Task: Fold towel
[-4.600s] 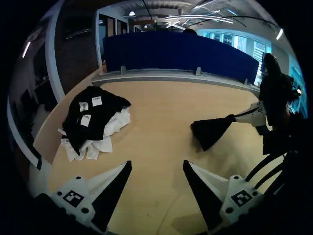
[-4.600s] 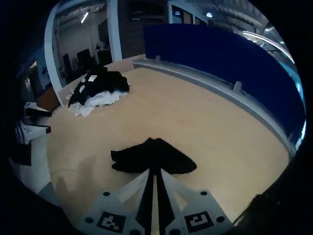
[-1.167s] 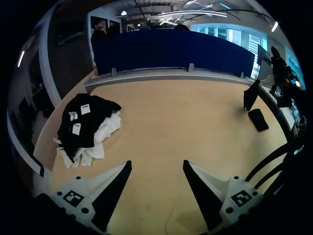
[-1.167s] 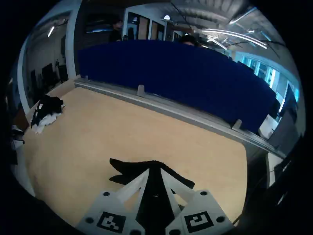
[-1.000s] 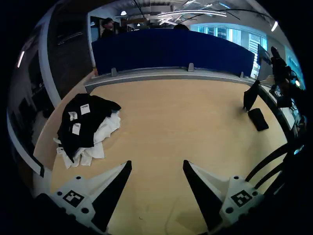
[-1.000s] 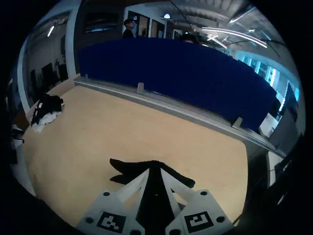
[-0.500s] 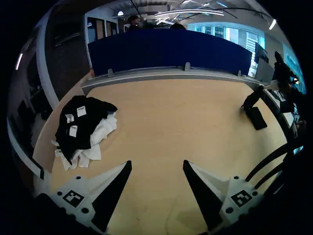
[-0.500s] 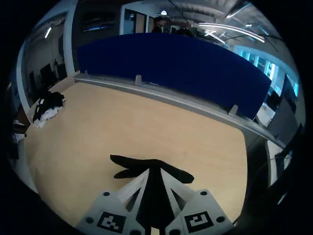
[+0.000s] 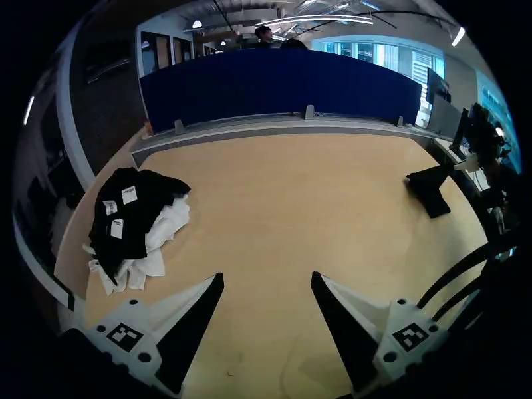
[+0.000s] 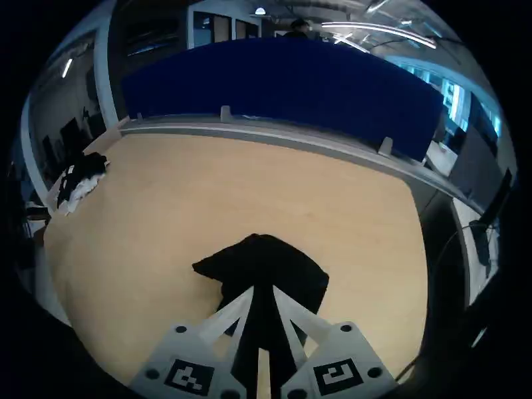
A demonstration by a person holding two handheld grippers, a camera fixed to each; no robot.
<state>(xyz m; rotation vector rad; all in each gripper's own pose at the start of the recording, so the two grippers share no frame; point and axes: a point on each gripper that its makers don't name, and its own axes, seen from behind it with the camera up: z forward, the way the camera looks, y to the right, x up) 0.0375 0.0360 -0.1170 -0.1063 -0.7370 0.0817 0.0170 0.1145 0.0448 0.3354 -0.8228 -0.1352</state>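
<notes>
Left gripper [image 9: 266,296] released, fingers wide apart above the pale wood desk [image 9: 286,199]. Right gripper [image 10: 263,292] clenched on the black towel [image 10: 266,263], a soft crumpled heap near the desk's right edge. Pile of black and white cloths [image 9: 130,223] at the left edge; the left gripper view shows white tags on it. Blue partition [image 10: 279,80] along the far edge.

A pale wooden table [image 9: 286,193] spread wide, a heap of black and white cloth [image 9: 133,219] with small white tags sat near its left edge, and a long blue partition [image 9: 279,83] on a grey rail [image 9: 266,126] closed the far side under strip lights [image 9: 326,18].
</notes>
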